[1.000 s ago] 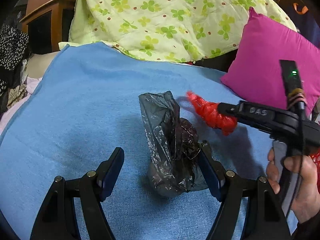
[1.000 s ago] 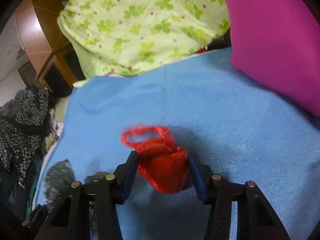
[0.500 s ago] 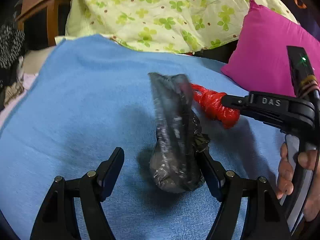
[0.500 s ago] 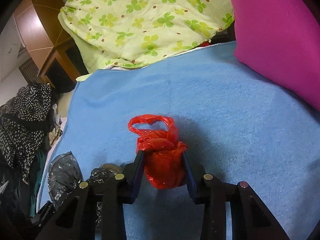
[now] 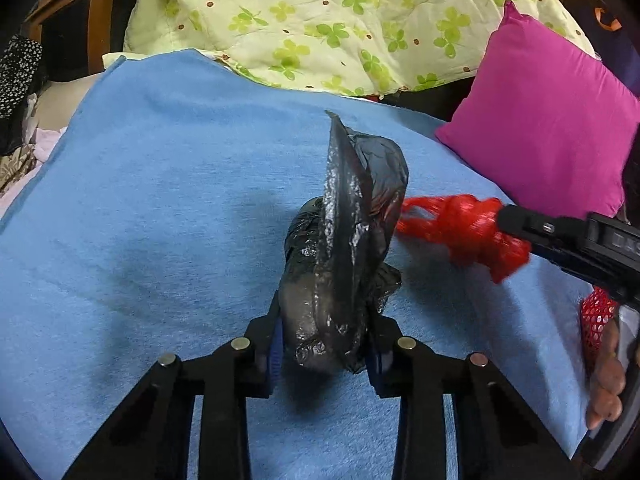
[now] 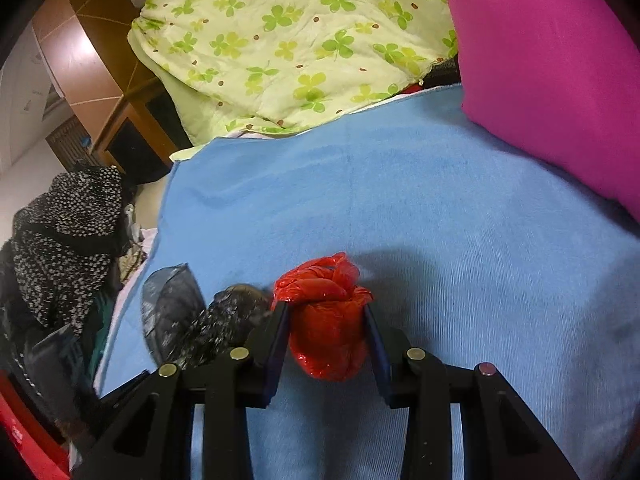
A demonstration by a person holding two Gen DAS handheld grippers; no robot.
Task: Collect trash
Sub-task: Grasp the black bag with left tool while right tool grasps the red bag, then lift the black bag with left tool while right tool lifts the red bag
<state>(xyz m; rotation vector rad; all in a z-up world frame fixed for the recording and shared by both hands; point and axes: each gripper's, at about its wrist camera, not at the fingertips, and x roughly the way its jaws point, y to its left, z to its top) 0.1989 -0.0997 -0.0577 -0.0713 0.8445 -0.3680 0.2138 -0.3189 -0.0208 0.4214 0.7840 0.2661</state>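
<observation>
A crumpled black plastic bag (image 5: 340, 264) stands between the jaws of my left gripper (image 5: 326, 340), which is shut on it above the blue blanket (image 5: 160, 200). A knotted red plastic bag (image 6: 326, 332) is clamped in my right gripper (image 6: 326, 340), also shut. In the left wrist view the red bag (image 5: 468, 228) sticks out of the right gripper's black tip just to the right of the black bag. In the right wrist view the black bag (image 6: 192, 316) shows at the lower left, blurred.
A magenta pillow (image 5: 548, 128) lies at the right on the blanket. A green clover-print quilt (image 5: 340, 20) is piled at the back. Dark spotted clothing (image 6: 64, 236) and wooden furniture (image 6: 100, 72) stand off the blanket's left edge. A red item (image 6: 24, 436) shows at the lower left.
My left gripper has closed from wide open onto the black bag. My right gripper has tightened on the red bag and brought it close beside the black bag.
</observation>
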